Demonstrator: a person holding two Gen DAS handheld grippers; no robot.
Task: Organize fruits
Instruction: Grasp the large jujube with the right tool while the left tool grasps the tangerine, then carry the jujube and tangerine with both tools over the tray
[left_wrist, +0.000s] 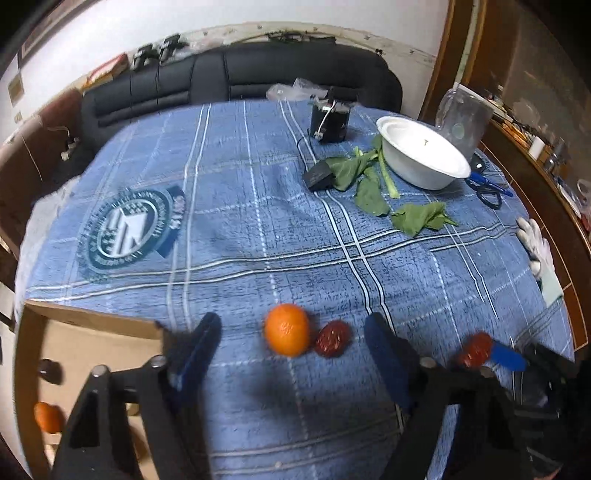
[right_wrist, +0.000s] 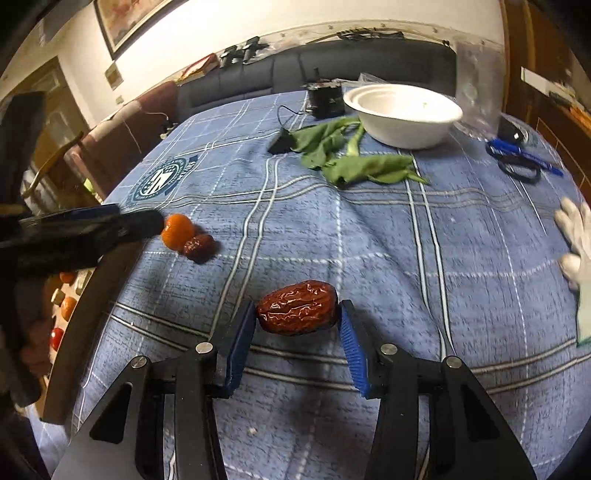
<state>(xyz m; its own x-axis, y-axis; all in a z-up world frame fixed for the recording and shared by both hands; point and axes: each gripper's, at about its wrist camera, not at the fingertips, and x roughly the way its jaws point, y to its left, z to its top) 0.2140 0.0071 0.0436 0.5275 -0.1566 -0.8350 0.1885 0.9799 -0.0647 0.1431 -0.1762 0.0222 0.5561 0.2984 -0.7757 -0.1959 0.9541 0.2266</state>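
In the left wrist view my left gripper (left_wrist: 291, 332) is open, its blue pads either side of an orange tangerine (left_wrist: 287, 329) and a wrinkled red date (left_wrist: 332, 338) that touch each other on the blue plaid cloth. My right gripper (right_wrist: 298, 317) is shut on a second red date (right_wrist: 297, 312), held by its ends just above the cloth. That date (left_wrist: 475, 349) and a blue pad of the right gripper show at the right of the left wrist view. The tangerine (right_wrist: 177, 230) and first date (right_wrist: 198, 247) lie far left in the right wrist view, by the left gripper's fingers (right_wrist: 110, 225).
A cardboard box (left_wrist: 92, 354) with a tangerine (left_wrist: 48, 417) inside stands off the table's left edge. A white bowl (left_wrist: 424, 155), green leaves (left_wrist: 369, 184), a black charger (left_wrist: 319, 175), a black jar (left_wrist: 330, 120), blue scissors (left_wrist: 487, 190) and a white glove (left_wrist: 535, 247) lie further back and right.
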